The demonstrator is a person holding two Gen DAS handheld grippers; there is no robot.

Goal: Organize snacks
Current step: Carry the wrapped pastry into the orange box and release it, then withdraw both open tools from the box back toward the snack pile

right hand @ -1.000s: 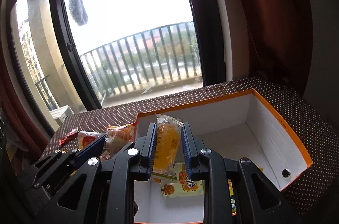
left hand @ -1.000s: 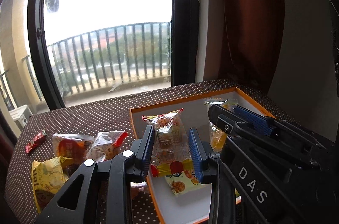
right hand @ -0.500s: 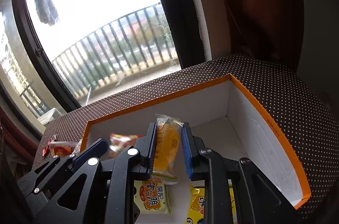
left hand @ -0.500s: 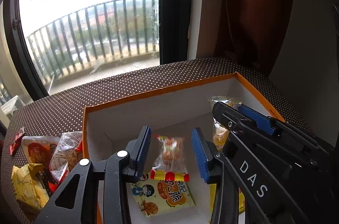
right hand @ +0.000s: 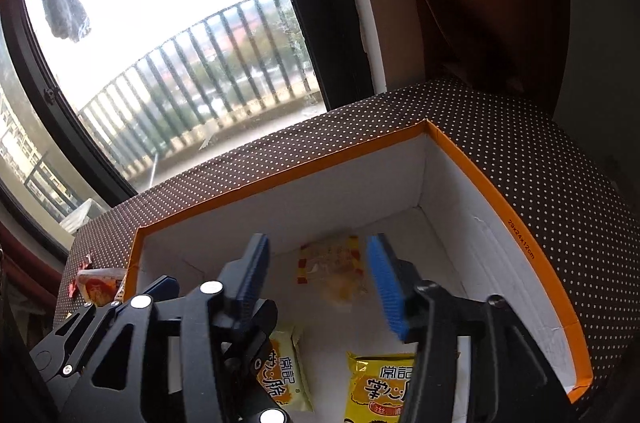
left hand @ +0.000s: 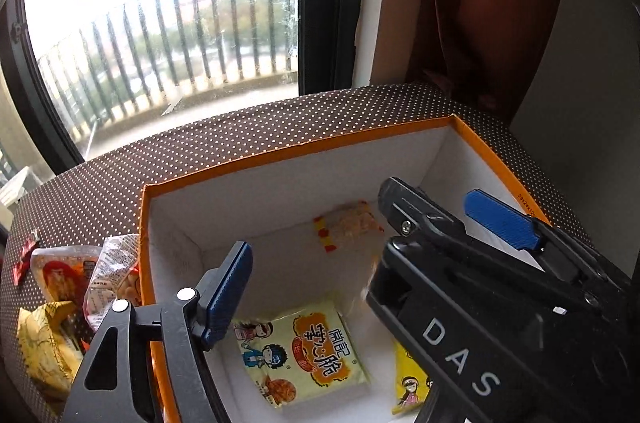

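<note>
While both grippers hang over the orange-rimmed white cardboard box [right hand: 496, 207], their jaws are opening and hold nothing. A clear snack packet with red-yellow edge [right hand: 332, 265] lies blurred inside, between the right gripper's [right hand: 320, 283] fingers, ahead of the left gripper [left hand: 320, 287].

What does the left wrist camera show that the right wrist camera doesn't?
Only the left wrist view shows the yellow crinkled packet and clear packet left outside on the dotted cloth.

Only the right wrist view shows the right gripper with both fingers, jaws opening, nothing between them, and the yellow packet's front.

Both show the orange-rimmed box, the cartoon snack packet on its floor, blurred packets near the far wall, and the red-orange packet outside. The left gripper is opening too.
</note>
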